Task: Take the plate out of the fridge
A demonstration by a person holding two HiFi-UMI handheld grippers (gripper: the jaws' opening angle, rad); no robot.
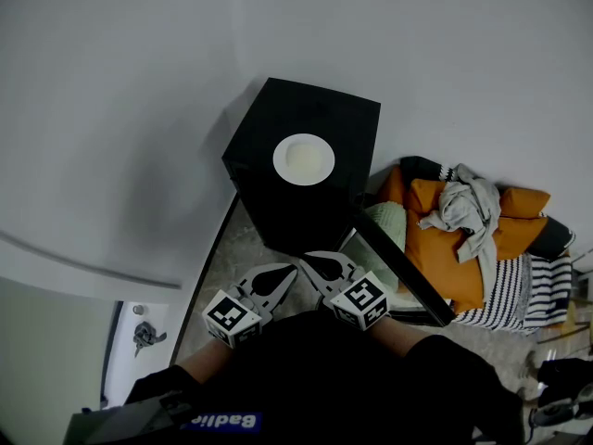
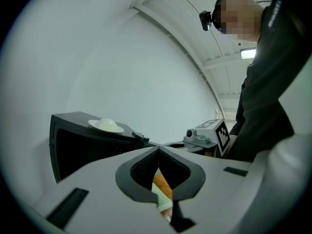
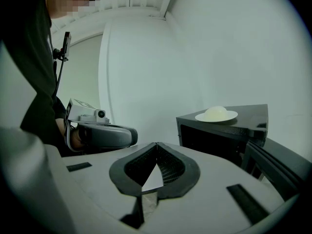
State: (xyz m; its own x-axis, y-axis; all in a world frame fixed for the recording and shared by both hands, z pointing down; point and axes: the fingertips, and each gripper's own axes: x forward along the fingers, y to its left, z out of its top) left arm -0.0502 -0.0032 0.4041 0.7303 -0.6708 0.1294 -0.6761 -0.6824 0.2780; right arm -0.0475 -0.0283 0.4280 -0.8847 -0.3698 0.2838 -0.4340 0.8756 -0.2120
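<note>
Jaws pressed together on our left gripper (image 1: 283, 273), nothing between them; just beside it our right gripper (image 1: 315, 262) is clenched too, and empty. Ahead, the plate (image 1: 304, 159) sits on top of the fridge (image 1: 338, 123), well apart from both tools, so we judge the removal done. Rightward, the door (image 1: 403, 267) hangs open, and closing it seems all that's left.
</note>
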